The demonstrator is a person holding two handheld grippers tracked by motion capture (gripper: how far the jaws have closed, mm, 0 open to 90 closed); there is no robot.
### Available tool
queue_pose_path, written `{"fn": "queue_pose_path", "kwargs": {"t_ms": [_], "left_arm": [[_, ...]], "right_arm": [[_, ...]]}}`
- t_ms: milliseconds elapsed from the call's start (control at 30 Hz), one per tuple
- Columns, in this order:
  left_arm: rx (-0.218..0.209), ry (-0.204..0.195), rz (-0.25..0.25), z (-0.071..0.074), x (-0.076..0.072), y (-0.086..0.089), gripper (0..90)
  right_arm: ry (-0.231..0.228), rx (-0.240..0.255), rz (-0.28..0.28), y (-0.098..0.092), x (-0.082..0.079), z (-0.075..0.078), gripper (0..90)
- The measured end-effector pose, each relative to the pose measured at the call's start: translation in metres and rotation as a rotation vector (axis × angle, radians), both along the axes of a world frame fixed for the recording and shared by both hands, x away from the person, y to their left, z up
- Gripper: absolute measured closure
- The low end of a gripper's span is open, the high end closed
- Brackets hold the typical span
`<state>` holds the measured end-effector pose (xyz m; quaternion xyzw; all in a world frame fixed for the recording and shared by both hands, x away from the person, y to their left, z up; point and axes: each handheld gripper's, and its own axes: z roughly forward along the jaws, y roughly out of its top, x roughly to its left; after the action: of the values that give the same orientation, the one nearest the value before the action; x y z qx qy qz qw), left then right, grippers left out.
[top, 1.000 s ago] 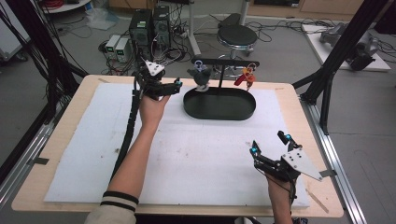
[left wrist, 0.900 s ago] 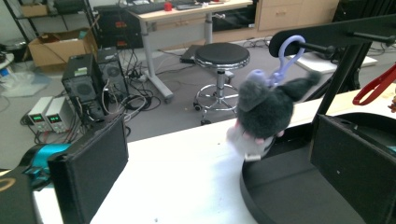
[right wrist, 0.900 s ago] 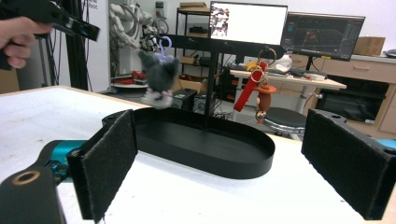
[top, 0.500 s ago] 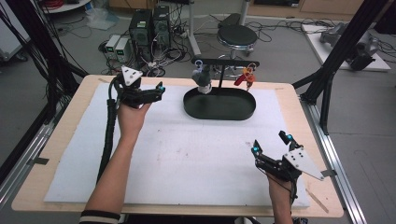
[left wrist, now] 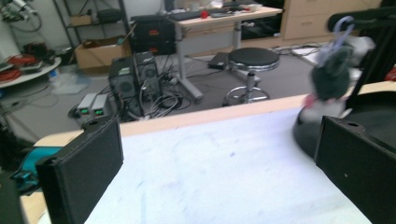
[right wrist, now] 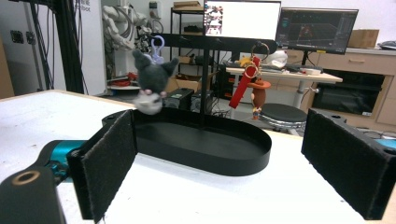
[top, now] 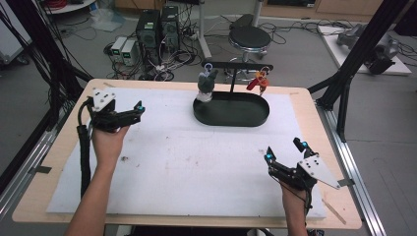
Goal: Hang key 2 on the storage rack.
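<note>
Though hung rightward — grey plush keychain point(top: 206, 83), off left hand-held gripper point(top: 129, 113).

two keychains point(top: 206, 81), one stand point(top: 231, 110)

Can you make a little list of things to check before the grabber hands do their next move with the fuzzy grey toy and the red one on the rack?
1. Grey plush keychain hangs on the black rack's bar: ok.
2. Red keychain hangs on the same bar: ok.
3. Left gripper open, nothing between its jaws: ok.
4. Right gripper open and empty: ok.
5. Black oval tray under the keychains has nothing lying in it: ok.
6. Whether the plush's purple clip is fully closed over the bar: cannot tell.
</note>
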<state>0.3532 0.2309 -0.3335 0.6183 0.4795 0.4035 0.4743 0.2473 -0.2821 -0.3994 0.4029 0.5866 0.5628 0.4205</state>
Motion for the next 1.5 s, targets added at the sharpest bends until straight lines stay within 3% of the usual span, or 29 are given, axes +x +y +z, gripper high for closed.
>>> {"fn": "queue_pose_path", "kwargs": {"t_ms": [200,533,667,800,1100,1200,1500], "left_arm": [[-0.051,-0.019,-0.025,-0.008,-0.022,0.026,1.7],[-0.092,-0.162,-0.050,-0.014,-0.063,0.052,1.7],[-0.105,-0.194,-0.049,-0.020,-0.075,0.063,1.7],[-0.093,-0.190,-0.053,-0.030,-0.085,0.073,1.7],[-0.117,-0.187,-0.031,-0.052,-0.099,0.085,1.7],[-0.127,-0.184,-0.033,-0.055,-0.102,0.085,1.7],[-0.097,-0.182,-0.047,-0.061,-0.105,0.076,1.7]], "right_arm": [[0.002,0.001,-0.006,0.000,0.001,0.000,9.7],[0.005,0.010,-0.013,-0.003,0.002,-0.001,9.7],[0.006,0.014,-0.024,-0.005,0.001,-0.002,9.7],[0.010,0.016,-0.035,-0.008,0.002,-0.004,9.7],[0.015,0.023,-0.050,-0.017,0.003,-0.008,9.7],[0.015,0.031,-0.050,-0.018,0.003,-0.009,9.7],[0.004,0.051,-0.033,-0.020,0.000,-0.008,9.7]]}}
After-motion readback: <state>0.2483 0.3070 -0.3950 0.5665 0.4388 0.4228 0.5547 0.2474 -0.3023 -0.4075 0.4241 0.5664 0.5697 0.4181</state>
